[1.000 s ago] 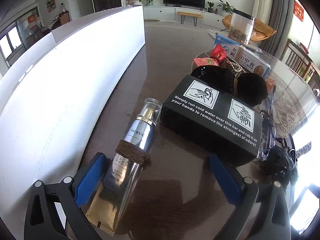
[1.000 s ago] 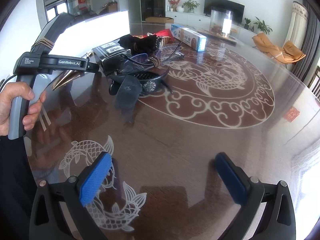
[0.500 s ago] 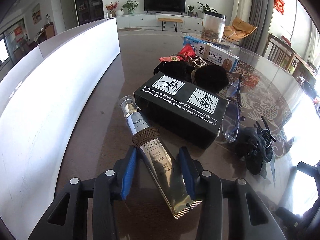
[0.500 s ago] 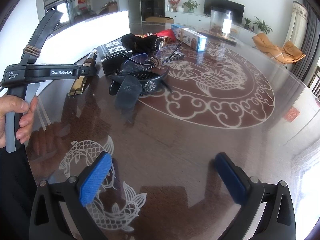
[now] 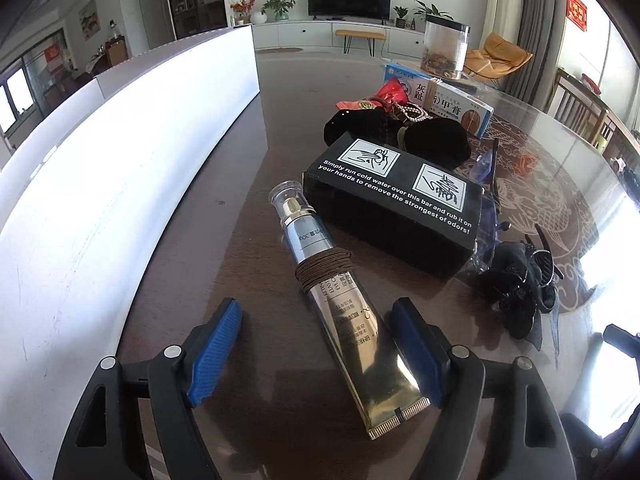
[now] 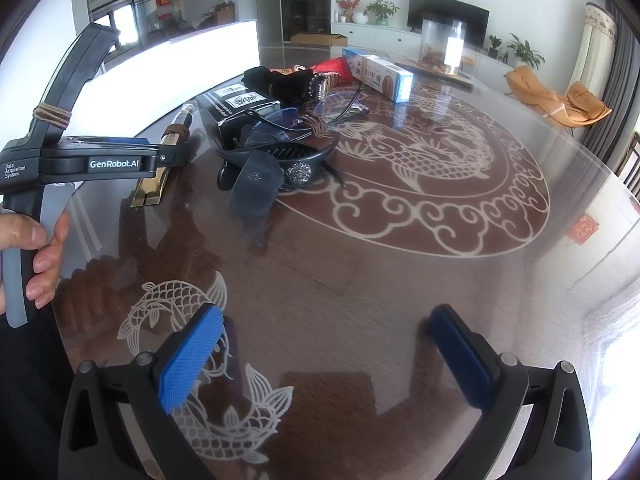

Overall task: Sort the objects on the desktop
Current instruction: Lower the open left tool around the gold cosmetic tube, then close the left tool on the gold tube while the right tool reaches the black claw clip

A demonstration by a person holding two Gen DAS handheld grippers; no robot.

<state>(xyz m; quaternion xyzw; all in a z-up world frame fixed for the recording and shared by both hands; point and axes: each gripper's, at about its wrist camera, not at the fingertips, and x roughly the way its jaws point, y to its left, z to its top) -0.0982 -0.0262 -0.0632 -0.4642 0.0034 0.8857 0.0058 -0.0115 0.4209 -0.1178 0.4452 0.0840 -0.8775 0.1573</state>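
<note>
A silver-and-gold tube (image 5: pixel 340 292) with a brown hair tie (image 5: pixel 324 270) wound around it lies flat on the glass table. Its crimped end sits between the pads of my left gripper (image 5: pixel 314 308). The jaws are opening; the left pad stands clear of the tube and the right pad is just beside it. From the right wrist view, the left gripper (image 6: pixel 160 156) hovers over the tube (image 6: pixel 154 184), a hand on its handle. My right gripper (image 6: pixel 324 316) stays open over bare table with nothing between its fingers.
Beyond the tube lies a black box (image 5: pixel 396 208), then black velvet pieces (image 5: pixel 400 132), a red packet (image 5: pixel 392 92), a blue-white carton (image 5: pixel 440 100) and a clear jar (image 5: pixel 444 48). Glasses (image 5: pixel 486 184) and a black hair clip (image 5: pixel 520 280) lie right. A white panel (image 5: pixel 120 160) borders the left.
The left jaws closed around the tube, then spread apart again. The tube now lies turned, its cap pointing away to the left and apart from the black box. The right gripper has not moved.
</note>
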